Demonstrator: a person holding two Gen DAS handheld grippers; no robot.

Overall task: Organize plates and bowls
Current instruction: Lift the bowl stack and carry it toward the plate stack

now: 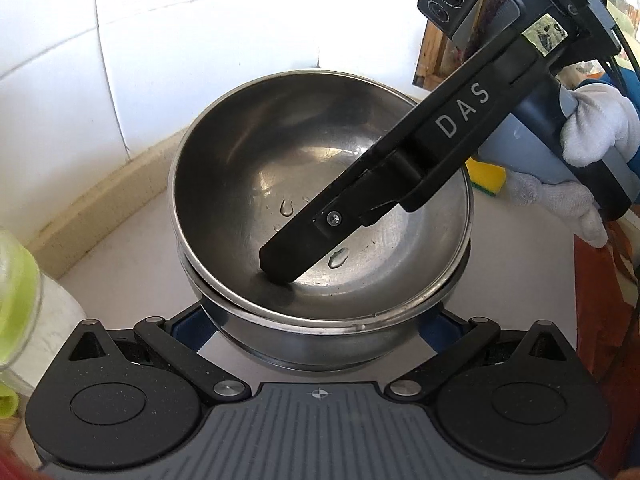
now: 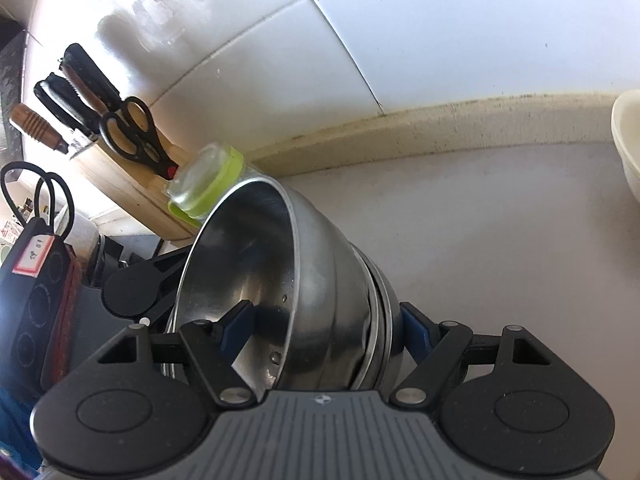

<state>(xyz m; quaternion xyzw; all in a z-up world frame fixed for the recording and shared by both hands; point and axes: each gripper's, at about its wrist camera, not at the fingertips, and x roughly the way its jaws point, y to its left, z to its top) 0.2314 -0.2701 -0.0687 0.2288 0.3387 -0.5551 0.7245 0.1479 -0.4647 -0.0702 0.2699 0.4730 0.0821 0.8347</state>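
Two nested steel bowls (image 1: pixel 248 152) stand on the pale counter (image 1: pixel 132 256), water drops in the upper one. My left gripper (image 1: pixel 316 320) spans the lower bowl from the near side. Its blue pads (image 1: pixel 188 320) lie against both flanks, the tips hidden behind the metal. One black finger (image 1: pixel 296 244) of my right gripper reaches down from the upper right into the upper bowl. In the right wrist view the right gripper (image 2: pixel 324 328) straddles the wall of the bowls (image 2: pixel 320 264): the left pad (image 2: pixel 236 328) is inside, the right pad outside, and both press on steel.
A person's white-gloved hand (image 1: pixel 592 128) holds the right gripper. A jar with a green lid (image 2: pixel 208 184) stands just behind the bowls, before a wooden knife block (image 2: pixel 120 192) with scissors (image 2: pixel 132 132). A cream bowl (image 2: pixel 628 148) sits at the far right, a yellow sponge (image 1: pixel 486 176) beyond the bowls.
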